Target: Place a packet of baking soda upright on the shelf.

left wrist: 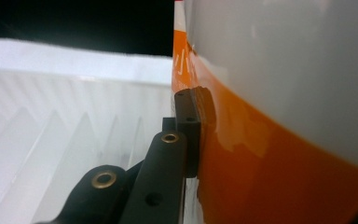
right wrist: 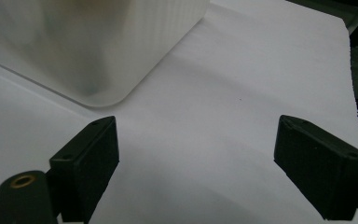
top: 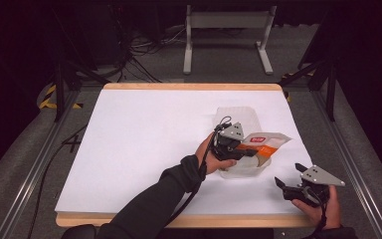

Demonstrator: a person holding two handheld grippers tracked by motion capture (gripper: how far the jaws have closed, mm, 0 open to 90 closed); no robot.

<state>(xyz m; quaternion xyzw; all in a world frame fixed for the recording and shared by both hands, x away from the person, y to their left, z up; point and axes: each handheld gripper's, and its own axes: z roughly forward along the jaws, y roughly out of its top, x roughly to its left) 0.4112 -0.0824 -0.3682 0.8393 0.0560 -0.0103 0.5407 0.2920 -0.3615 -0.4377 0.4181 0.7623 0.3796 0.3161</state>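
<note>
We take the clear ribbed plastic container (top: 238, 167) as our landmark: it stands on the white table top (top: 144, 144), towards the table's right and near side. A second clear container (top: 236, 115), or a lid, lies just beyond it; we cannot tell which.

Directly above our container we see the left gripper (top: 251, 152), a black two-jaw tool with a grey three-cornered plate on top, held in the person's left hand (top: 210, 154) at the end of a dark sleeve (top: 154, 204). Its jaws are clenched on a white and orange plastic packet (top: 264, 142) with a small red label. The packet hangs over the container's far right part, tilted, with one end reaching out past the rim to the right. In the left gripper view a black pad (left wrist: 193, 126) presses flat against the orange band of the packet (left wrist: 279, 140), and the ribbed wall of the container (left wrist: 65, 126) lies just behind.

To the right of the container and nearer the table's front edge, well clear of it, the right gripper (top: 289, 178) sits low over the bare table in the person's right hand (top: 328, 206). In the right gripper view its two jaws stand wide apart, released, with nothing between them, and the rounded corner of the container (right wrist: 98, 51) lies just ahead.
</note>
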